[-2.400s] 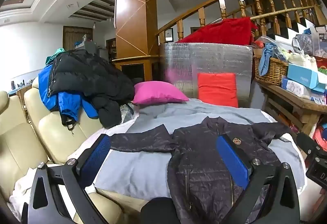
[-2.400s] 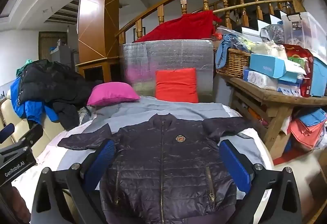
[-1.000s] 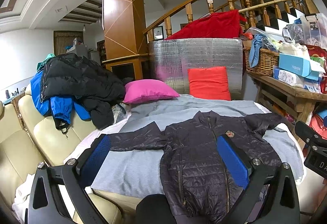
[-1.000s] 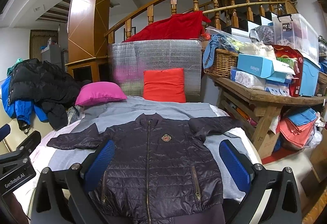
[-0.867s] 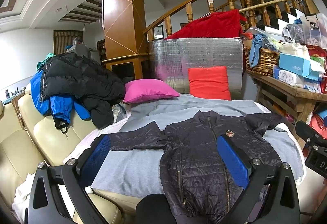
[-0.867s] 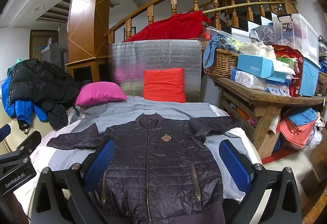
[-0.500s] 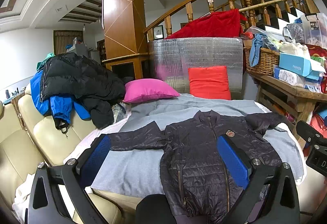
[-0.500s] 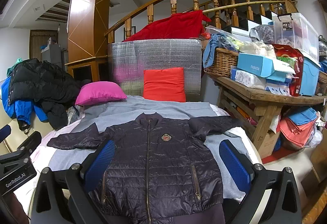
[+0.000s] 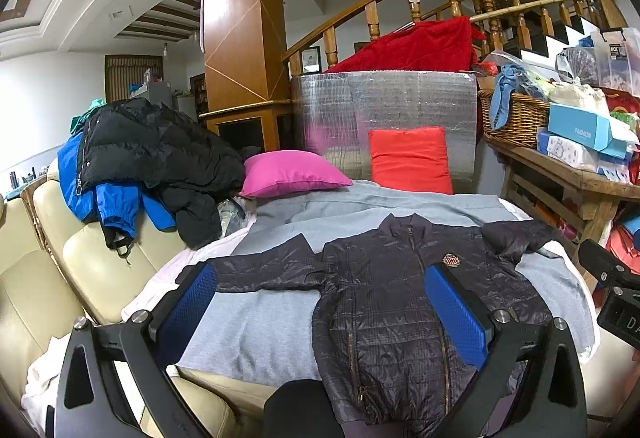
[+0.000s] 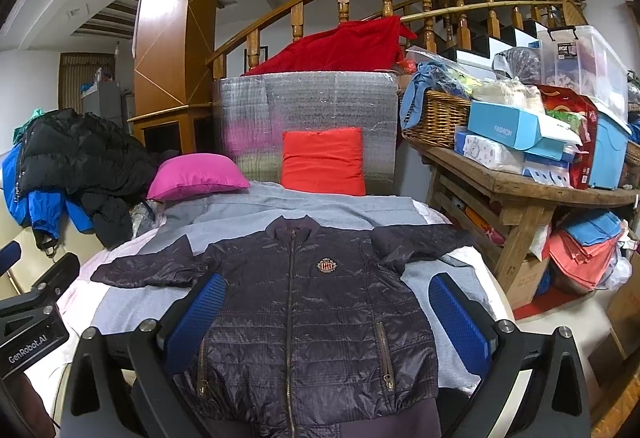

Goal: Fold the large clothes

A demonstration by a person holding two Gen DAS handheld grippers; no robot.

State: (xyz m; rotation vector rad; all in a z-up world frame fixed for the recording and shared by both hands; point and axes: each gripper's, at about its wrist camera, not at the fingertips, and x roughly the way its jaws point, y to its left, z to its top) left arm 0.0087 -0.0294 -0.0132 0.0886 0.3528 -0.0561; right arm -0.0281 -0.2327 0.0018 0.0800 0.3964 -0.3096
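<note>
I see almost no change over the last second: both views match the frames just before, so I judge the approach has paused and folding has not begun. Against the earliest frames, both cameras have drawn back and settled, and the jacket (image 10: 304,318) now sits lower and more centred in the right view. It lies flat, zipped, front up, sleeves out, on the grey blanket (image 9: 256,330) over the bed. My left tongs (image 9: 320,322) and right tongs (image 10: 328,322) are spread wide, holding nothing, hovering over the hem end.
</note>
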